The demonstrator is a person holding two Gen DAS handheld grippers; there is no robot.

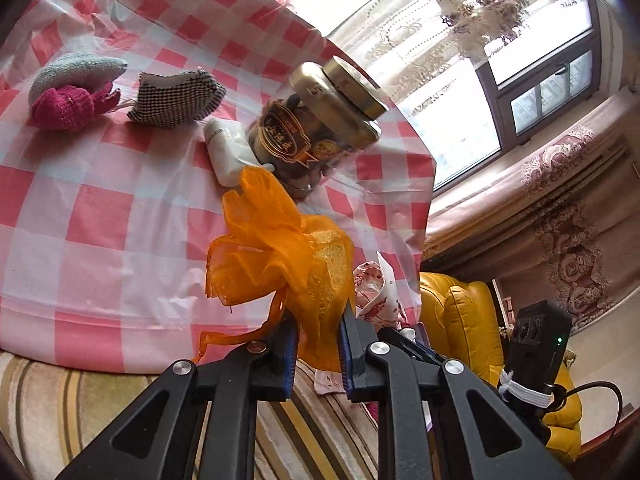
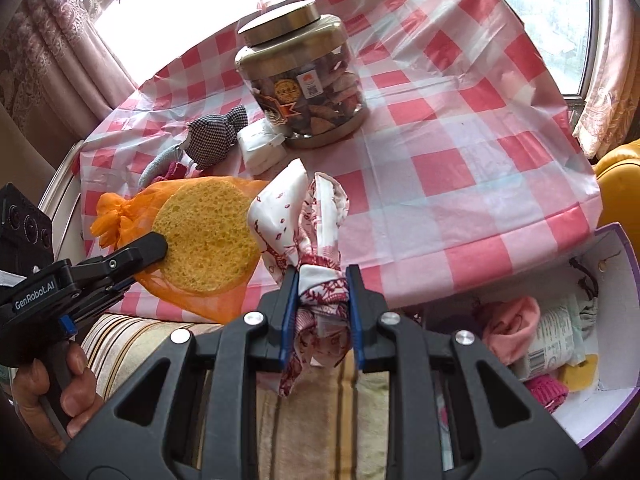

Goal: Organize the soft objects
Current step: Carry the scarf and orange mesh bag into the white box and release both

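Note:
My left gripper [image 1: 318, 320] is shut on an orange mesh pouch [image 1: 280, 248] holding a round yellow sponge [image 2: 206, 236], above the near table edge; it also shows in the right wrist view [image 2: 150, 252]. My right gripper [image 2: 322, 276] is shut on a white and red patterned cloth [image 2: 304, 224], also seen in the left wrist view [image 1: 374, 288]. A grey plush [image 1: 76, 70], a magenta knit sock [image 1: 66, 106] and a houndstooth pouch [image 1: 178, 98] lie on the checked tablecloth [image 1: 100, 208]. An open white box [image 2: 600, 264] at right holds several soft items.
A large jar with a gold lid [image 2: 300, 76] stands mid-table, with a white packet [image 2: 260, 146] beside it. A striped cushion [image 1: 80, 400] lies below the table edge. A yellow armchair [image 1: 472, 320] stands at right.

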